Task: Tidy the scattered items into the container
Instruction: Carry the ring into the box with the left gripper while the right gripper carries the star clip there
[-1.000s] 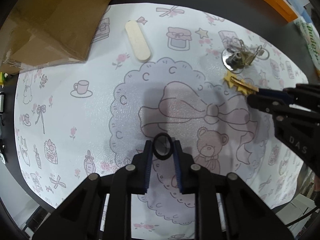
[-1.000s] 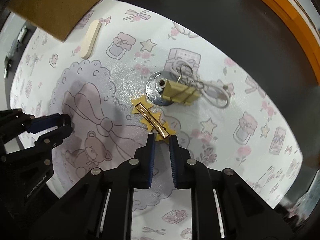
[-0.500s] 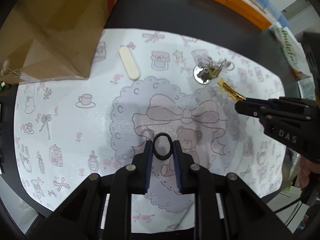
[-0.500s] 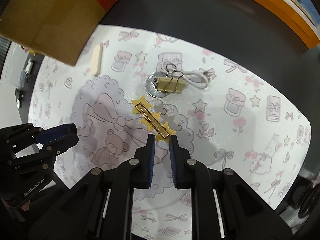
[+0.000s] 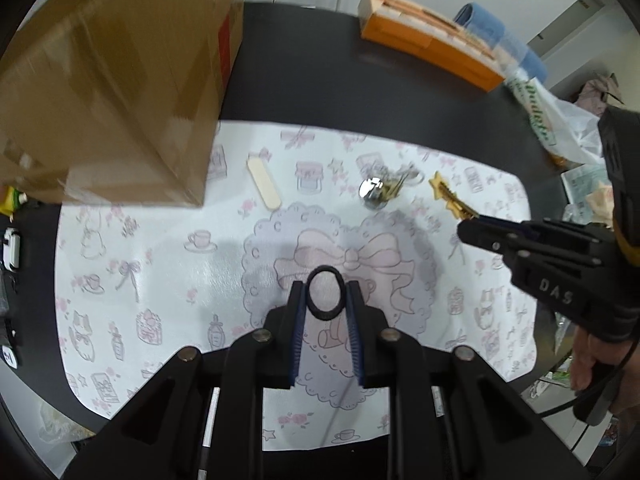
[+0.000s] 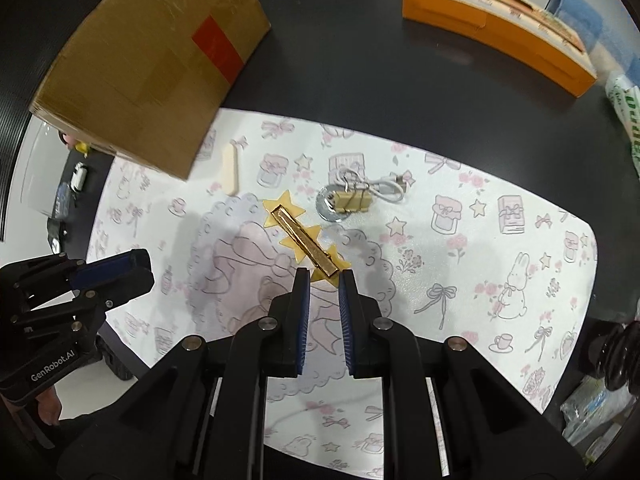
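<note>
Black tabletop spreads under a white mat (image 5: 168,264) printed with pale bows, teacups and a bear; a brown cardboard box (image 5: 116,92) stands at its far left corner, and an orange carton (image 6: 496,32) lies along the far right edge of the table.

Above the mat's middle, the left gripper (image 5: 325,300) is clamped on a black ring (image 5: 325,294), which stands between its blue pads with its far half sticking out past the tips. To its right, the right gripper (image 6: 323,280) is clamped on the near end of a gold hair clip with yellow stars (image 6: 306,242); the clip juts away from the tips toward the far left, clear of the mat.

Lying on the mat: a pale flat stick (image 5: 263,184) just right of the box's near corner, and farther right a shiny metal disc (image 6: 329,206) with a gold binder clip (image 6: 354,200) on it, a short white cable (image 6: 384,190) touching that clip.
</note>
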Motion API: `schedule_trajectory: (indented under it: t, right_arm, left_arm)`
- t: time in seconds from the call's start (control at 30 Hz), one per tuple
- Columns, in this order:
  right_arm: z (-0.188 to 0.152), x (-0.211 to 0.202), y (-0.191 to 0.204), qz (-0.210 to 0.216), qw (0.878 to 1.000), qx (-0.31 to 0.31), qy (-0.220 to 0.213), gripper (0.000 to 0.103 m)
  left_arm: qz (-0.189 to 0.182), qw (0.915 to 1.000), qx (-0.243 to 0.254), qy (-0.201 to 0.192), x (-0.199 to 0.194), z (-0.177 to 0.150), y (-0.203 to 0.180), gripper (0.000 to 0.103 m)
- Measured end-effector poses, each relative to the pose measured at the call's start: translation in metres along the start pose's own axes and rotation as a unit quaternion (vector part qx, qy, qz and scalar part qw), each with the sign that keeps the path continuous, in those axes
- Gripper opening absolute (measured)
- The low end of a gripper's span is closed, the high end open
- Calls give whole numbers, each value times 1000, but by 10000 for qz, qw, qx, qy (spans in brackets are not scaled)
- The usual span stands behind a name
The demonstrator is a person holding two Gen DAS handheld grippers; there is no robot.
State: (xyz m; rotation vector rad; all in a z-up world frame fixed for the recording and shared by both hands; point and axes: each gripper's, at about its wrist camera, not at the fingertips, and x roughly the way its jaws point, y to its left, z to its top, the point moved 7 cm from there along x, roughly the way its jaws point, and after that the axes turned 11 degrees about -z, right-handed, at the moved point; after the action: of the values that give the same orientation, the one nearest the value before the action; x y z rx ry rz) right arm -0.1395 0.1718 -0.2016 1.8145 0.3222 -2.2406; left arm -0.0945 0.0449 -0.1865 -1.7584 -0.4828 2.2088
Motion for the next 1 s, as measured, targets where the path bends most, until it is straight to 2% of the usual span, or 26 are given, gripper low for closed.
schedule_trajectory:
  t: [0.4, 0.6, 1.0]
  right_arm:
    - [29, -76, 25, -167, 9981, 27, -600, 14]
    - [53, -112, 42, -157, 9960, -38, -880, 14]
    - [119, -150, 117, 22, 9906, -493, -1280, 14]
  left_arm:
    - [11, 9985, 280, -471, -69, 33, -8, 20]
    - [-87, 9970, 222, -738, -106, 52, -1, 20]
    - [-31, 9923, -41, -1236, -171, 96, 59, 20]
